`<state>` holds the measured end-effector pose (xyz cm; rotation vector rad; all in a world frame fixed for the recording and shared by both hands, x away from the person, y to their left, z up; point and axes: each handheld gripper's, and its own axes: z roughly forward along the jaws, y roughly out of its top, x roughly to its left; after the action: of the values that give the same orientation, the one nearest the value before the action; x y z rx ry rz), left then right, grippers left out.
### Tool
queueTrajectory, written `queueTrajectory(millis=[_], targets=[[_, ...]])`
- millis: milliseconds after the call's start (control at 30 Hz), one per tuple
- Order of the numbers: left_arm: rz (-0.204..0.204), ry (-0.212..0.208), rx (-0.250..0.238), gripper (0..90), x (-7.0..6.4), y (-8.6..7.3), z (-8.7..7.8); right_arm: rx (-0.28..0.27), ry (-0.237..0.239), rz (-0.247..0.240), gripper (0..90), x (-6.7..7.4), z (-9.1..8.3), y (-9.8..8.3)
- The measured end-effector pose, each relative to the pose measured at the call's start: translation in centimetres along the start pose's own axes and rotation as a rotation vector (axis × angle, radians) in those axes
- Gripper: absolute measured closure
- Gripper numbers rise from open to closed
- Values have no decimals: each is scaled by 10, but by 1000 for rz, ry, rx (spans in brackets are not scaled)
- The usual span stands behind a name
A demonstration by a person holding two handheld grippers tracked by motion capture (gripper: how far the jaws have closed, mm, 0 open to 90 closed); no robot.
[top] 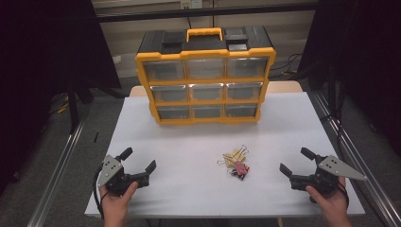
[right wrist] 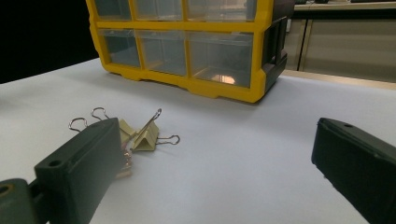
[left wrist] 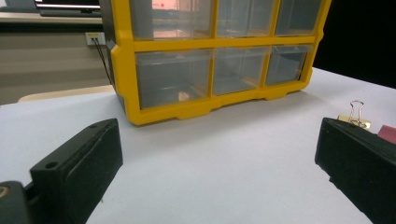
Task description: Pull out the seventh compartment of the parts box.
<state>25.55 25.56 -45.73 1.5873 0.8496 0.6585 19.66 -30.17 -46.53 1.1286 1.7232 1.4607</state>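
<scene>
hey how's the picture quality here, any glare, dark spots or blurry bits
High view: dim, black at both sides, the binder clips small and soft. Left gripper view: a pinkish glare on the organizer's top drawer, near claw jaws slightly soft. Right gripper view: a bright reflection on the bottom drawer, clips sharp.

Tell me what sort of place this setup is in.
Probably a lab or workshop recording bench: a white-topped table flanked by metal rails, a yellow drawer organizer and loose binder clips, with dark curtains around it and hand-held tongs at each side.
</scene>
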Motion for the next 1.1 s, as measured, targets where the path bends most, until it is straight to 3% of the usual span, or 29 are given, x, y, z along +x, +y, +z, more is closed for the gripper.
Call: queueTrajectory(millis=[233,467,600,667,800,900,1100], targets=[[18,8,19,7,-6,4,10,-6,5,0,13,-1,-2,0],[-8,21,18,6,-12,10,27,-12,5,1,14,-1,-4,1],[5,30,26,6,-14,12,36,-8,10,-2,14,-1,-4,1],[-17,40,22,6,-17,13,42,-8,12,-1,14,0,-4,1],[0,46,32,6,-18,15,53,-5,15,-2,15,0,-4,0],[-19,61,18,7,-20,17,62,-7,17,1,15,0,-4,0],[-16,82,16,9,-22,19,77,-6,23,-2,15,0,-4,0]])
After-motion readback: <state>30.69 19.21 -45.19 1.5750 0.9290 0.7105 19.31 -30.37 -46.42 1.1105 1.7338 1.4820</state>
